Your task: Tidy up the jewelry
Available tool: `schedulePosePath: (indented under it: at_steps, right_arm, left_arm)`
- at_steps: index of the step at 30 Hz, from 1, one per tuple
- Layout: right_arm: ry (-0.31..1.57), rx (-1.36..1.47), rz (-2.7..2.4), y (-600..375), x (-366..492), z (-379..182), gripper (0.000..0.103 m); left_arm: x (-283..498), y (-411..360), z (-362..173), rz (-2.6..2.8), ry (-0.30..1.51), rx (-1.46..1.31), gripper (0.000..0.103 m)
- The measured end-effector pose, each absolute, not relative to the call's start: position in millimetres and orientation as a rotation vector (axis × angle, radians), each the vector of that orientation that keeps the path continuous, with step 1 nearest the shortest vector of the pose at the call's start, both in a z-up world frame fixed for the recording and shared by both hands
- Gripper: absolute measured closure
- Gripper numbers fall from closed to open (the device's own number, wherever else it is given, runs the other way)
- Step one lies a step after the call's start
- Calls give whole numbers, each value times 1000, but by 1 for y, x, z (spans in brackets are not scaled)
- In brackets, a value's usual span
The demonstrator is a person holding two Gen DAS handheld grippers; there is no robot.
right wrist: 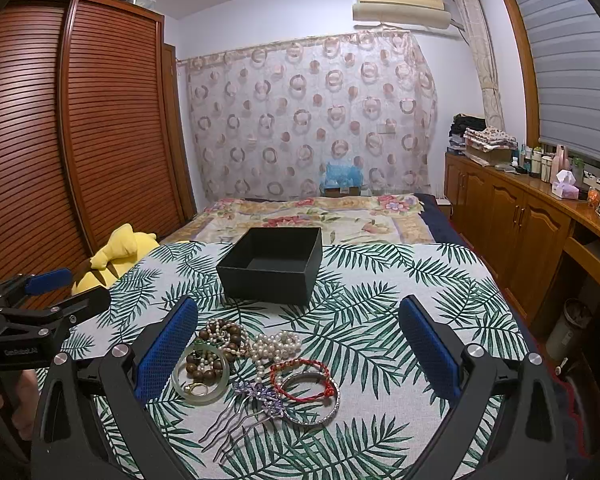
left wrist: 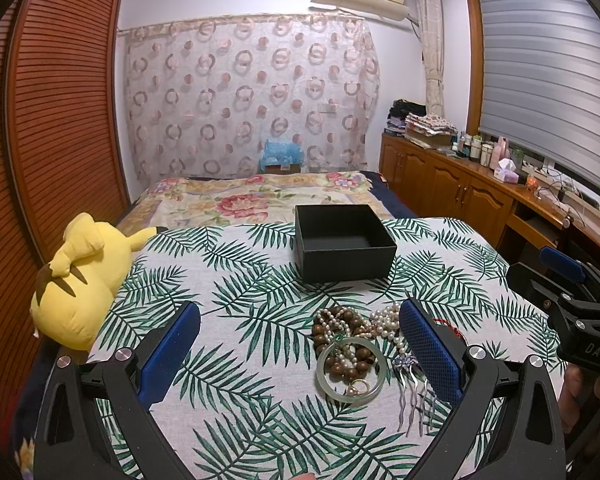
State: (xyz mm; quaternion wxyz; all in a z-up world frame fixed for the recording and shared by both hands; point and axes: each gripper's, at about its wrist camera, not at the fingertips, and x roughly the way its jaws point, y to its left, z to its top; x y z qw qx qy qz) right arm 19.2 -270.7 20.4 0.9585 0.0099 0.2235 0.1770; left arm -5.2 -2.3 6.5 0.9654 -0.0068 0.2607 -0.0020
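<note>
**Jewelry Pile and Box: Both Hand-Held Grippers Released**

The left hand-held gripper (left wrist: 300, 348) is released, its blue-padded fingers spread wide and grasping nothing. It hangs above the leaf-print cloth (left wrist: 228, 280) that covers the bench. The right hand-held gripper (right wrist: 298, 344) is likewise released, with nothing between its pads; the jewelry lies on the cloth below its open span.

The jewelry sits in one loose pile near the front of the bench:

- A pale green bangle (right wrist: 201, 379) lies flat at the pile's left side. A small gold ring (right wrist: 198, 389) rests inside its loop.
- Brown wooden beads (right wrist: 204, 364) lie partly within the bangle and run out behind it.
- A tangle of white pearls (right wrist: 278, 344) sits just right of the beads.
- A red cord bracelet (right wrist: 300, 380) lies across a silver bangle (right wrist: 320, 412) at the pile's right side.
- A purple-flowered hair comb (right wrist: 256, 404) lies at the front, touching the silver bangle, teeth pointing toward the camera.

A black open-topped box (right wrist: 274, 266) stands upright on the cloth behind the pile, apart from it. Its interior shows nothing inside.

A yellow plush toy (left wrist: 80, 280) lies at the bench's left edge. Beyond the bench is a bed with a floral cover (left wrist: 260, 196).
</note>
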Motion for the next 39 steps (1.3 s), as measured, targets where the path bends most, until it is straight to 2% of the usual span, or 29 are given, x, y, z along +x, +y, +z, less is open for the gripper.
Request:
schedulePosePath:
  at_steps: [29,39]
  right_arm:
    - [453,21,358,-270,18,21,2]
    - [470,18,369,-264,17,12,3]
  left_arm:
    - [-6,-5,9,-7,528,-17,7]
    - [-4,-28,-4,-36,596,-2,7]
